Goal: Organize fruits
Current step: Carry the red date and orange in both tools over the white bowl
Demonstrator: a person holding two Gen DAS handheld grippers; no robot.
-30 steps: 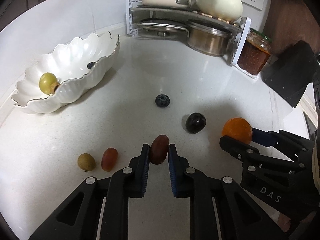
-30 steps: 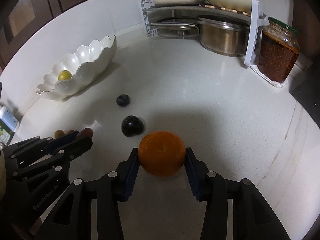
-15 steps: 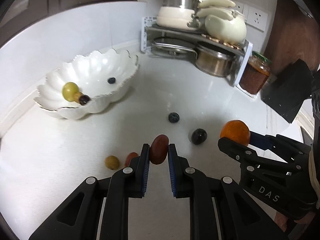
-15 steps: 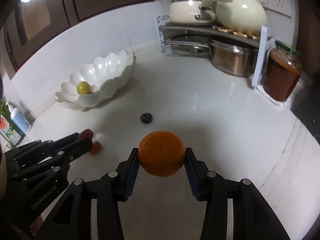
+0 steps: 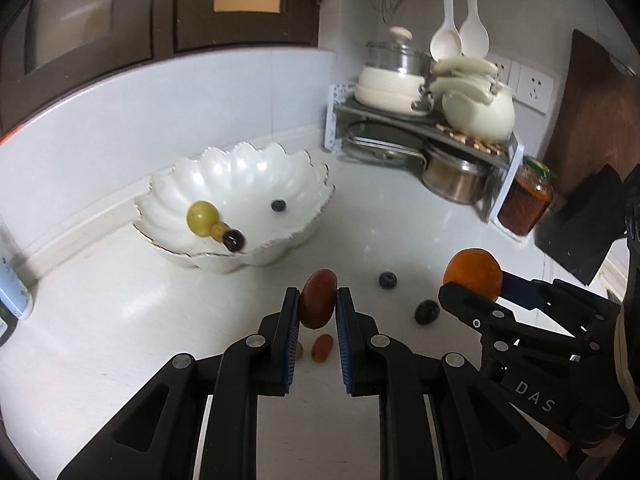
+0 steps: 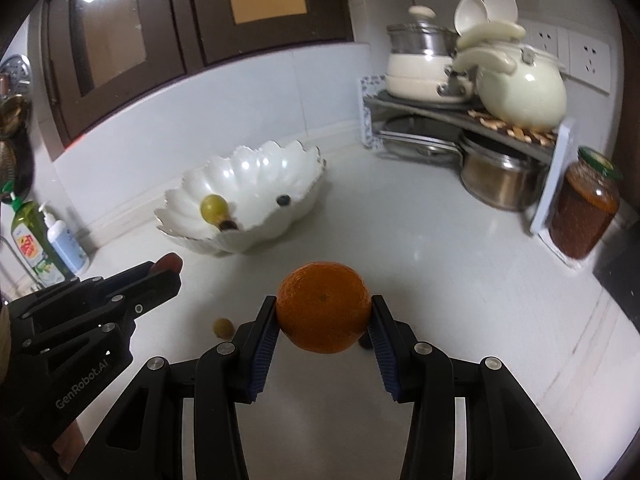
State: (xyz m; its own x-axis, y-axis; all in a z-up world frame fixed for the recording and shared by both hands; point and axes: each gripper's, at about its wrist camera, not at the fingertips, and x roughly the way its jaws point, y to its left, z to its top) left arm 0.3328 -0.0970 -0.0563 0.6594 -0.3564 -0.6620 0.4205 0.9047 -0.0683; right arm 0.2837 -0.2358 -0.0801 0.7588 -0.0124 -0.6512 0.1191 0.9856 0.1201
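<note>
Orange (image 6: 323, 307) hides a dark fruit (image 6: 364, 343) behind it

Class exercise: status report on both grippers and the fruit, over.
Left gripper shut on red grape. Right gripper shut on orange. Both lifted off counter, white bowl ahead, path clear.

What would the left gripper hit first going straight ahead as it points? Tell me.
Probably the near rim of the white bowl. The left gripper, shut on a reddish fruit, points roughly there; depth is uncertain.
</note>
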